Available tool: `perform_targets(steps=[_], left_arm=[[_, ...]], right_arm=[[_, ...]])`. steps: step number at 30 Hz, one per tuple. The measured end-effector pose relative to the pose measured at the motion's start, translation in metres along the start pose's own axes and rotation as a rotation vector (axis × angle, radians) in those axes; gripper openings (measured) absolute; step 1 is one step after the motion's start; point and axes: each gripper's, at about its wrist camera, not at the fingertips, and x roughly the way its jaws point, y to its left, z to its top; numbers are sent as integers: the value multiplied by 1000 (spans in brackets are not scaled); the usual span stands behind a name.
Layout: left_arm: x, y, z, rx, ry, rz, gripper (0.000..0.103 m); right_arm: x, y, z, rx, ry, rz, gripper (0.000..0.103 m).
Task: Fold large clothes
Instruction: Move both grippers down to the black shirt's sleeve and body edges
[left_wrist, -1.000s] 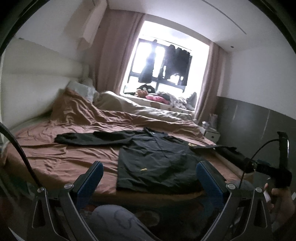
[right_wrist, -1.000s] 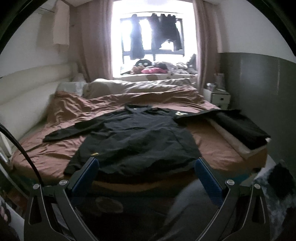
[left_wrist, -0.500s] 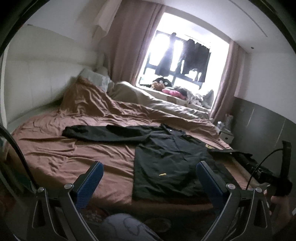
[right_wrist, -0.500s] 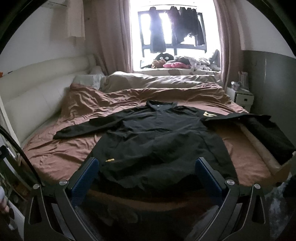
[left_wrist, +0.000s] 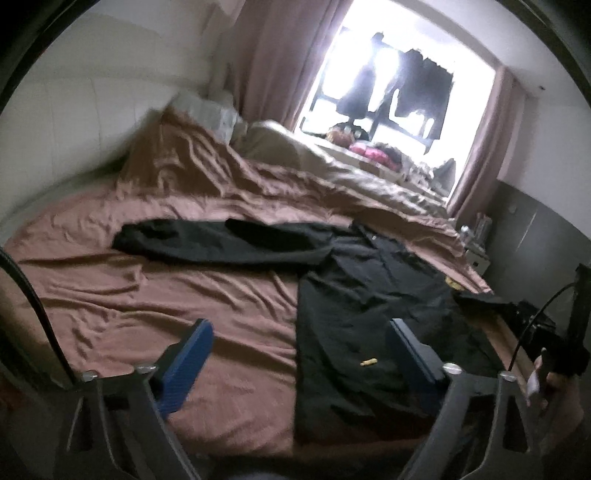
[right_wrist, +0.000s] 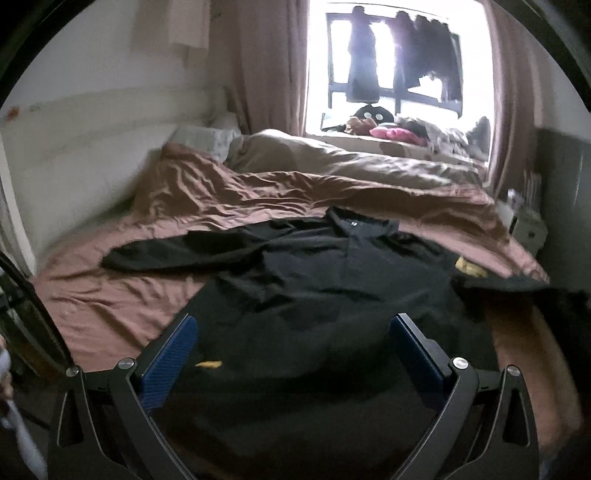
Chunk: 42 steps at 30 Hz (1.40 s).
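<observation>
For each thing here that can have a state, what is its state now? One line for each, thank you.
Black shirt: spread flat on the bed, unfolded, one sleeve stretched out sideways.
Left gripper: jaws open, just closing a little, nothing between them.
Right gripper: jaws open, holding nothing.
Brown bedsheet: wrinkled.
Curtains: drawn open.

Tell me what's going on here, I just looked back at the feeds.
A person holds a gripper in each hand over a bed where a black long-sleeved shirt lies spread flat, collar toward the window, one sleeve stretched out to the side. The left gripper and right gripper are both open and empty; the left one's jaws have just been closing a little, with nothing between them. No fold shows in the shirt yet.
</observation>
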Motion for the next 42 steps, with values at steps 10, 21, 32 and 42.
perform_targets(steps=[10,21,32,42], left_arm=[[101,48,40,-107,91,77,85],[177,125,69,-256,160,176,79],[245,195,72,-486,223,272,67],[282,222,78,-536,178,334,11]], right_arm=[[123,-11,50,27,99,98,103],[227,-35,86,108,153,167,102],[303,-35,92,147,240,167,78],[351,-36,101,197,283,188,48]])
